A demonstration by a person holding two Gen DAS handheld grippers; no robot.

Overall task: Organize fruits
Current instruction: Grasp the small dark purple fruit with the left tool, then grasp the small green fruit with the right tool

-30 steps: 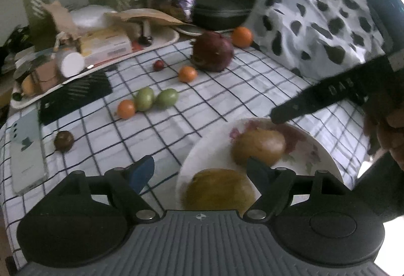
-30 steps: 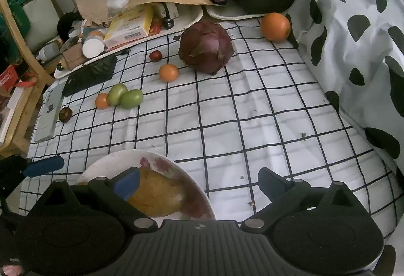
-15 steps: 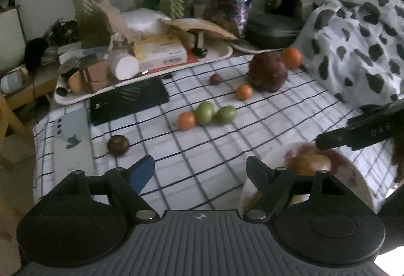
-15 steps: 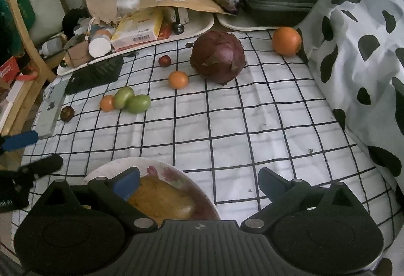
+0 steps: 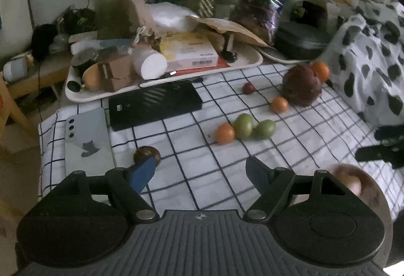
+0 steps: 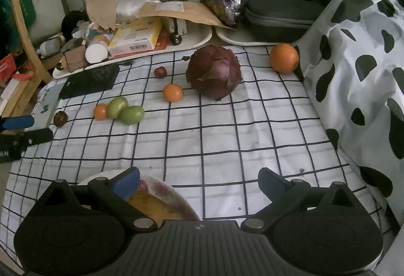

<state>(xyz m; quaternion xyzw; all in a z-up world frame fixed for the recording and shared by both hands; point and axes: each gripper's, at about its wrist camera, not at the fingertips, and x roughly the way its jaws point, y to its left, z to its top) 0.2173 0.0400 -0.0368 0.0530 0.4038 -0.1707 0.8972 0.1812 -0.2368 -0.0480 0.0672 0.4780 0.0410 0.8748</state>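
Though blurred, only left wrist shows phone (image 5: 87,140).

Both wrist fisheyes look steeply down past their tongs, sharing the white black-checked tablecloth (image 5: 227,175) ahead.

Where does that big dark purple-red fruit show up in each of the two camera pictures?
Left wrist view: the big purple-red fruit sits at upper right, partly covering the large orange behind it.
Right wrist view: it sits upper middle, the large orange apart to its right.
Shared landmark: the pair of green fruits.
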